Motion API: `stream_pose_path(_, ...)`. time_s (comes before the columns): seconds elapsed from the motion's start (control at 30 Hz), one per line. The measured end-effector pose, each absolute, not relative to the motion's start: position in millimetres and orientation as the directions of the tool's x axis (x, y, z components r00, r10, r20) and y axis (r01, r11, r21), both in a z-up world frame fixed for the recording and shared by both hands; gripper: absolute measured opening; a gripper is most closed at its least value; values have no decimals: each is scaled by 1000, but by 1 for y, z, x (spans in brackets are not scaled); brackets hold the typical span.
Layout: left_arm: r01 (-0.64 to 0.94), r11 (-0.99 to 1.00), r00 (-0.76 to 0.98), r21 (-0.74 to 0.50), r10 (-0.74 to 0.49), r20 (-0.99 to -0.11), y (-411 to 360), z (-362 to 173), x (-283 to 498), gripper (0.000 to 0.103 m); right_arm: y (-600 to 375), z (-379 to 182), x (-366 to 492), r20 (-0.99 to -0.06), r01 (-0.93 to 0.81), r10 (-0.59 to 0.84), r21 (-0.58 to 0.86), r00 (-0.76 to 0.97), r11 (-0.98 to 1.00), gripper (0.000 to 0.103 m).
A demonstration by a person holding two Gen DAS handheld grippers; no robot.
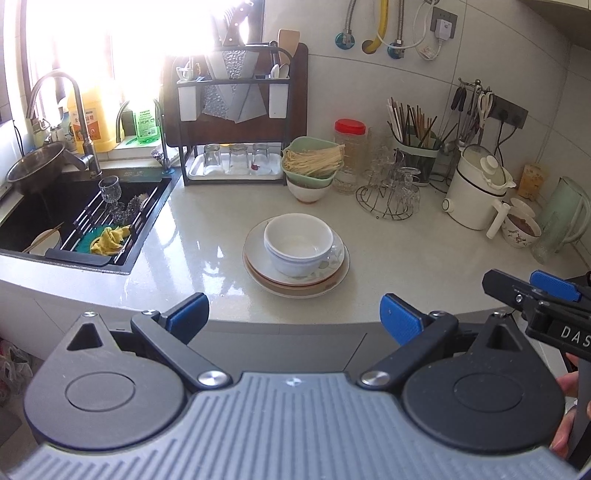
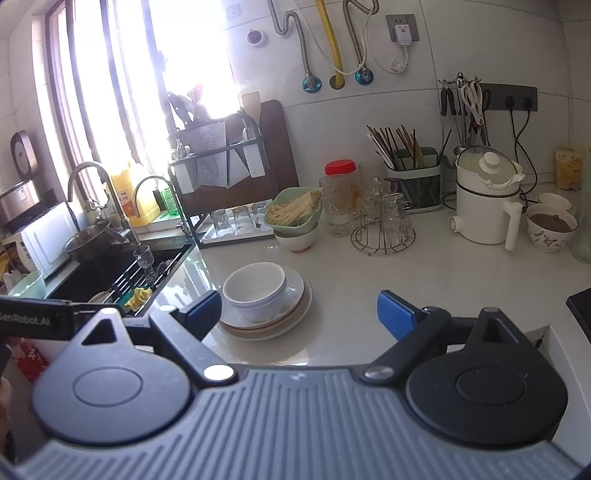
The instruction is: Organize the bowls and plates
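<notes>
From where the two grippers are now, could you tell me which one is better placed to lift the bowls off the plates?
Probably left. The left gripper is open and the bowls sit almost centred ahead of its fingers. From the right gripper, also open, the bowls lie off towards its left finger.

Kitchen corner, daylight. Window (image 1: 122, 44) at back left blown out white, dark frame bars; glare spills over the pale glossy countertop (image 1: 207, 240). Black sink (image 1: 33, 221) set into the counter at left, curved metal faucet (image 1: 70, 110) above it. Wall (image 1: 517, 55) of large white tiles with grey grout lines. High on it: flexible metal hoses, a yellow hose (image 1: 380, 33), a socket with white plug (image 1: 443, 26). Dark power strip (image 1: 511, 110) further right, black cords hanging. Dark-framed rack (image 1: 236, 122) stands against the wall beside the window. Grey cabinet front (image 1: 295, 343) below counter edge.
</notes>
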State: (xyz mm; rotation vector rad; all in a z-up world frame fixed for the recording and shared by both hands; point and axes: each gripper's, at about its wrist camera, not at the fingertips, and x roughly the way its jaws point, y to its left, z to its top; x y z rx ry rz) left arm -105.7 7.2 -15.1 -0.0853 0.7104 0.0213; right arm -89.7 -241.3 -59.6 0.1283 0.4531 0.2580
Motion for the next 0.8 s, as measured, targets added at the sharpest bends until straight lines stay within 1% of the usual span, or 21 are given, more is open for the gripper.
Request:
stream_pose_path(0.67,-49,996,769,-79,-13,-639,7,-11,-125,102,-237,-59,-109,-395,-240,290,172,872,955,93)
stream_pose_path(0.8,-45,994,767,-99,-29,-641,6,-11,-127,102,-238,-58,-114,-393,-245,292,166,872,955,93)
